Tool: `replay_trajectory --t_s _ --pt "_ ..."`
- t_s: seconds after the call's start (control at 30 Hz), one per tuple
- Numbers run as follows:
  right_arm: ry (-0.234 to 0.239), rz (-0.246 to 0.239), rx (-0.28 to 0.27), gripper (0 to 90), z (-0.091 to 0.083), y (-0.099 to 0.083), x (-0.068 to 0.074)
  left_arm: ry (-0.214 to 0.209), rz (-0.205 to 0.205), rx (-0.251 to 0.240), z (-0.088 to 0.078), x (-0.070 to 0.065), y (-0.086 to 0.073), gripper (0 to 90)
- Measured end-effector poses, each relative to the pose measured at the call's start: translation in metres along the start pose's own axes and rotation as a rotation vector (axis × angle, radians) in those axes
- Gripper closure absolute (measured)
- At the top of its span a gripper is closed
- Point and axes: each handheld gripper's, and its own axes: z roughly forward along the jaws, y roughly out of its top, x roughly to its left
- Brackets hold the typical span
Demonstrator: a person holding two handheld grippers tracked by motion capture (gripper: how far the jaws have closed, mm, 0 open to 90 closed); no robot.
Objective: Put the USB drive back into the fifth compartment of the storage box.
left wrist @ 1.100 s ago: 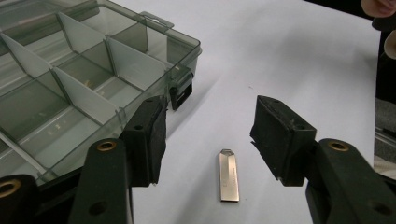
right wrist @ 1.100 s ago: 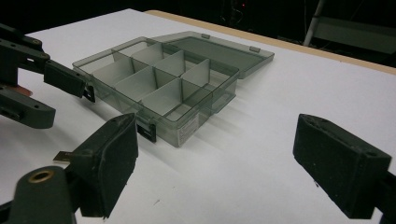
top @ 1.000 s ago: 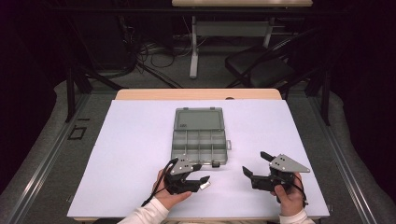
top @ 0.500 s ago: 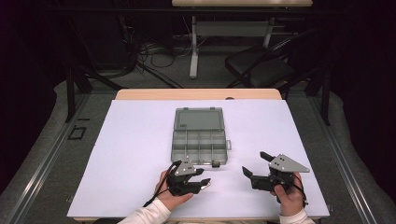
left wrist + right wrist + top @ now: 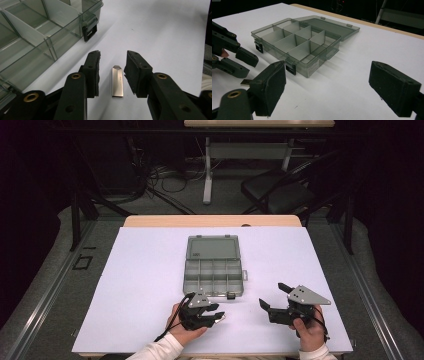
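Observation:
A small flat silver metal piece [image 5: 117,81] lies on the white sheet between the jaws of my left gripper [image 5: 112,60]. The jaws have just been closing around it, and a gap still shows on each side, so the pads do not press it. In the high view the left gripper [image 5: 218,312] sits near the table's front edge, just in front of the box, with the metal piece [image 5: 220,316] at its tips. My right gripper [image 5: 271,294] rests to the right of it, jaws wide open and empty, pointing toward the box [image 5: 297,42].
A grey see-through compartment box [image 5: 215,265] lies open in the middle of the white sheet, lid folded back, its latches facing me. Its near corner and black latch [image 5: 89,31] are close to the left jaw. A dark chair [image 5: 280,195] stands beyond the table.
The left gripper's jaws have narrowed around the metal piece. Both hands have stayed where they were, and the right gripper is unchanged.

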Motion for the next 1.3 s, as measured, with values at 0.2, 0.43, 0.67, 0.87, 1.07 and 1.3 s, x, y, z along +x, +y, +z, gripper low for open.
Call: replay_trajectory --t_s 0.2,0.43,0.67,0.87,1.07,1.3 --pt "0.001 0.000 0.000 13.9 0.000 0.000 0.000 0.001 -0.001 0.026 0.004 -0.002 -0.001 66.9" --pt "0.001 -0.002 0.000 13.9 0.000 0.000 0.000 0.002 0.009 0.049 0.008 -0.004 -0.002 70.3" --pt "0.003 -0.002 0.002 14.0 0.000 0.000 0.000 0.005 0.010 0.064 0.010 -0.005 -0.003 71.6" --pt "0.005 -0.003 0.001 14.0 0.001 0.000 0.000 0.005 0.016 0.076 0.011 -0.006 -0.003 72.5" --pt "0.007 -0.005 0.004 14.1 0.001 0.000 0.000 0.007 0.021 0.085 0.013 -0.006 -0.003 73.9" --pt "0.009 -0.002 0.002 14.1 0.001 0.000 0.000 0.014 0.031 0.092 0.015 -0.007 -0.004 75.1"
